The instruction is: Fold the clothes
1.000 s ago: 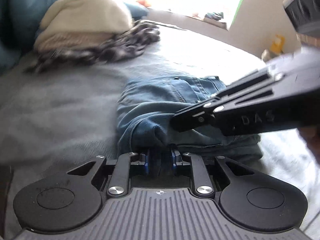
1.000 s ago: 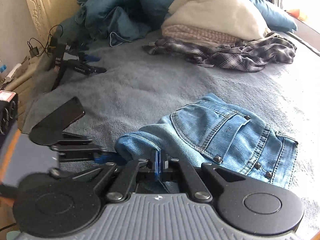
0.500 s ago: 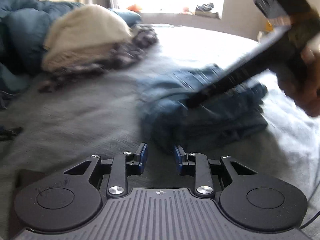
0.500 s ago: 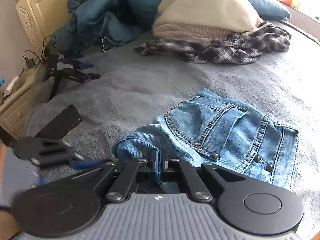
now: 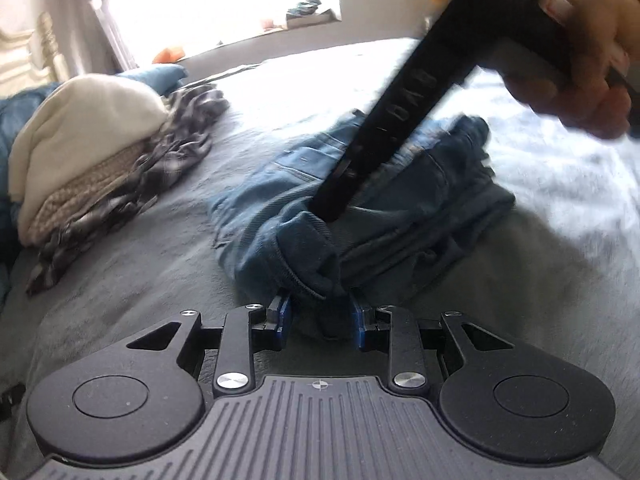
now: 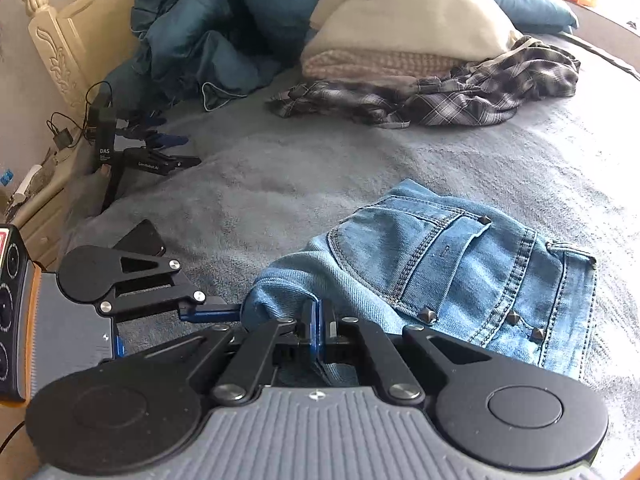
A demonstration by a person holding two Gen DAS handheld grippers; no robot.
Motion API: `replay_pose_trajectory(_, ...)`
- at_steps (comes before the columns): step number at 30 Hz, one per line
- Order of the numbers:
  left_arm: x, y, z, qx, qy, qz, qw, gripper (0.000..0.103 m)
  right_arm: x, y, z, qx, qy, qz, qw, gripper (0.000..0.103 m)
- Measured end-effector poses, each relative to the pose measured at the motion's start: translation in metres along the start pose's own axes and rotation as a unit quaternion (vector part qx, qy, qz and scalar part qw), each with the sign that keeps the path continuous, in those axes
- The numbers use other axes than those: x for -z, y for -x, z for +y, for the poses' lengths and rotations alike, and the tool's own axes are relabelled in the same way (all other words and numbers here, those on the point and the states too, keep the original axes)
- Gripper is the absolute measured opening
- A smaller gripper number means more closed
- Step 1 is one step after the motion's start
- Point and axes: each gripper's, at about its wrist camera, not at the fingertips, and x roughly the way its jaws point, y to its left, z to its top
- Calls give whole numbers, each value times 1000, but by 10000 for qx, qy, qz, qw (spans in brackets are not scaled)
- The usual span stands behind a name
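Currently the folded jeans (image 6: 452, 276) lie on the grey bed (image 6: 320, 176), right gripper (image 6: 318, 330) with jaws clamped on a denim edge, probably pinning the fold, while left gripper (image 5: 322, 316) has jaws apart, a loose denim bunch between them, apparently releasing.

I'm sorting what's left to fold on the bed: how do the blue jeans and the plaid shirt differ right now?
The jeans lie near the camera, folded into a compact stack; the plaid shirt lies crumpled farther back beside the cream pile. The jeans are plain blue denim with studs; the shirt is grey-checked. The right gripper is shut on the jeans' edge; nothing holds the shirt. Both rest on the grey blanket.
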Motion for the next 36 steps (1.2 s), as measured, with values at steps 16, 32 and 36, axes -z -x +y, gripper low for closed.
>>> replay_pose_trajectory(16,10,-7,-16,-219,-256,10,9994,31,14,26,-3,-159,-1057,93,9942,5)
replay_pose_trajectory(32,19,-5,-24,-311,-871,-150,9956,32,141,-32,-60,-1897,-7235,-715,6598,42)
replay_pose_trajectory(36,22,-3,-26,-262,-1185,-224,9924,32,149,-42,-54,-2064,-7582,-1050,6095,42)
